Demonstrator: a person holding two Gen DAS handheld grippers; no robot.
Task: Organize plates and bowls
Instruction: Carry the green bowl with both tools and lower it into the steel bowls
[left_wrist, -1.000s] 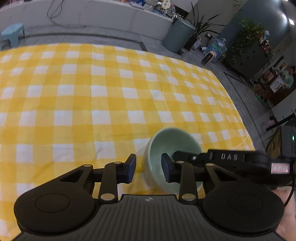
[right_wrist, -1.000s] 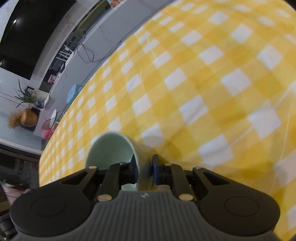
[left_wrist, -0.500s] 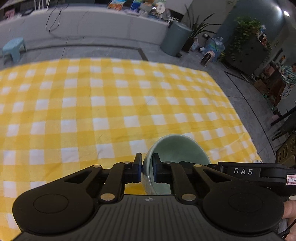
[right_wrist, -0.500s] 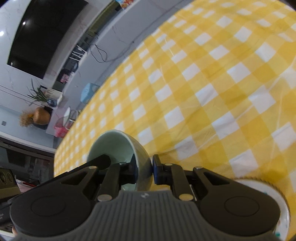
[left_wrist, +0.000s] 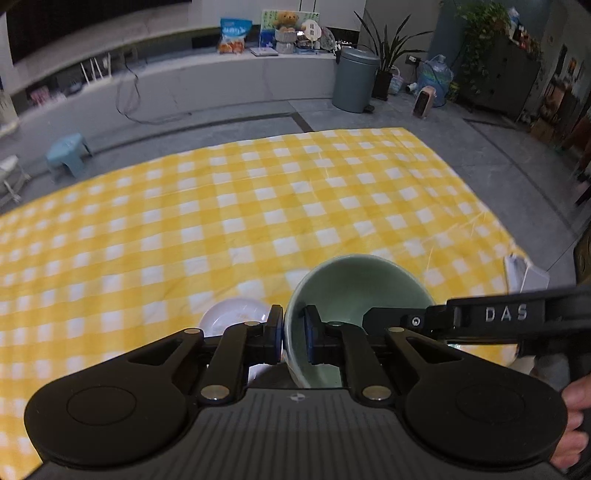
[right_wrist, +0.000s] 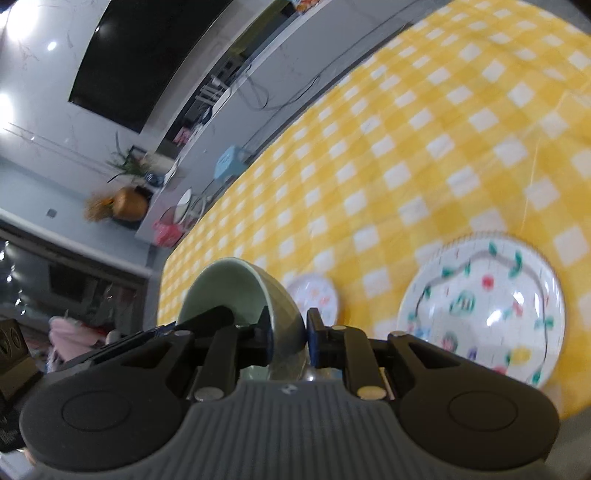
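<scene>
Where left view shows a bin (left_wrist: 354, 82), right view shows large plate (right_wrist: 480, 310)

Yellow checked cloth (left_wrist: 258, 206), large patterned plate (right_wrist: 480, 306), small plate (right_wrist: 316, 299)

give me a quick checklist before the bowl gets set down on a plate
1. Left hand-held gripper clamped on the bowl rim: ok.
2. Right hand-held gripper clamped on the rim at another spot: ok.
3. Bowl clear of the cloth: ok, it hangs above it.
4. Bowl empty: ok, nothing shows inside.
5. Big plate free of things: ok.
6. Small plate free of things: cannot tell, partly hidden by the bowl.
</scene>
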